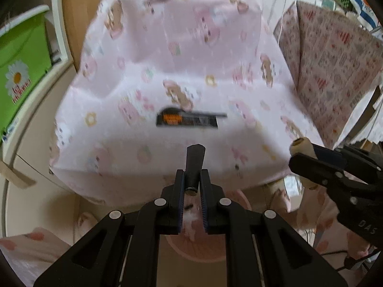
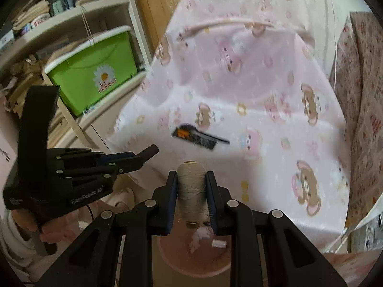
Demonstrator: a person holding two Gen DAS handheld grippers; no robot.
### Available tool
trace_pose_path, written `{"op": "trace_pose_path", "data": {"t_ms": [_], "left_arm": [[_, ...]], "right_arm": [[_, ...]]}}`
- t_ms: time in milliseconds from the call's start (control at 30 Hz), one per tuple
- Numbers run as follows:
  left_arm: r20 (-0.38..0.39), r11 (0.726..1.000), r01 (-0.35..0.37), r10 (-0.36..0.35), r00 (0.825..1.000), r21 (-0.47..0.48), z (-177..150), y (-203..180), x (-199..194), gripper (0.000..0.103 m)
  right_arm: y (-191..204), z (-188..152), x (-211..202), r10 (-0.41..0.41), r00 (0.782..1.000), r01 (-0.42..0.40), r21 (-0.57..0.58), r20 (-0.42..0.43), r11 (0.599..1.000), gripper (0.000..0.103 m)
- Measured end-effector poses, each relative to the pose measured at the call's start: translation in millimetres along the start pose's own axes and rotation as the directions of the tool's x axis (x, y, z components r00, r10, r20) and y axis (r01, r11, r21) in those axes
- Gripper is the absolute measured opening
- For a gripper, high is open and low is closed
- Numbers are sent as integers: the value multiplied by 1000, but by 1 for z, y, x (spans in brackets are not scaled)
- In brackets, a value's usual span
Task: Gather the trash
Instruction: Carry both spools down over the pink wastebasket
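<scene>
Trash in the left gripper: a short black tube (image 1: 195,165) is sitting clamped between the left gripper (image 1: 193,186) pads, sticking out past the fingertips toward 12 o'clock in the left wrist view; from the right wrist view the same tube (image 2: 149,152) is poking toward 2 o'clock.
Trash in the right gripper: a beige thread spool (image 2: 191,191) is standing upright, squeezed between the fingers of the right gripper (image 2: 191,192); in the left wrist view that gripper (image 1: 308,157) is reaching in from 3 o'clock with the spool (image 1: 302,146) at its tip.
Trash on the cloth: a black wrapper (image 1: 189,119) with an orange patch is lying flat at 12 o'clock from the left fingertips, well apart from both grippers; it is blurred, so its print cannot be read.
Bin: a pink round bin (image 2: 191,263) is sitting below both grippers at 6 o'clock, with a crumpled tissue (image 2: 199,238) and a small white roll (image 2: 219,244) lying inside.
Cover: a pink bear-print cloth (image 1: 167,55) is draping over a bulky shape and filling the centre of both views.
Left-hand surroundings: a green box (image 2: 93,76) with a daisy picture is resting on a pale shelf (image 2: 71,21) at 10 o'clock in the right wrist view.
Right-hand surroundings: a patterned pink box (image 1: 335,67) is standing at 2 o'clock in the left wrist view, touching the cloth's edge.
Person: a hand (image 2: 51,229) is gripping the left gripper's handle at 8 o'clock in the right wrist view.
In the way: the cloth's front edge is hanging just beside the bin's rim, between the wrapper and the bin.
</scene>
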State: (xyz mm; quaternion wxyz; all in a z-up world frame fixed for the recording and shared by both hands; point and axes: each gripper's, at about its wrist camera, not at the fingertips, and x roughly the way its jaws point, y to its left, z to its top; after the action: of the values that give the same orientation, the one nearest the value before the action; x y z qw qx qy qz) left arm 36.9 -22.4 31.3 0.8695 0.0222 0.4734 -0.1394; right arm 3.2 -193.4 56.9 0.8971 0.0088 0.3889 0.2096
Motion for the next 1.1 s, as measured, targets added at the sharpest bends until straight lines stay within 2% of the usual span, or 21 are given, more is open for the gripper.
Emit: {"op": "trace_pose_path", "data": {"t_ms": [200, 333, 533, 800, 1100], "left_arm": [[-113, 999, 37, -37, 993, 1, -12, -5, 21, 11], [-183, 998, 53, -57, 982, -22, -17, -1, 33, 11], [-259, 999, 33, -41, 965, -36, -27, 3, 53, 11], [-392, 999, -7, -14, 920, -51, -43, 9, 97, 12], [-478, 995, -79, 43, 878, -54, -53, 14, 145, 12]], "right_arm": [[-2, -12, 27, -5, 996, 3, -16, -84, 1000, 25], [0, -20, 41, -5, 991, 2, -25, -135, 1000, 25], [6, -35, 64, -13, 977, 2, -54, -213, 999, 25], [9, -58, 102, -59, 944, 30, -92, -324, 995, 25], [8, -87, 148, -124, 896, 75, -128, -427, 989, 25]]}}
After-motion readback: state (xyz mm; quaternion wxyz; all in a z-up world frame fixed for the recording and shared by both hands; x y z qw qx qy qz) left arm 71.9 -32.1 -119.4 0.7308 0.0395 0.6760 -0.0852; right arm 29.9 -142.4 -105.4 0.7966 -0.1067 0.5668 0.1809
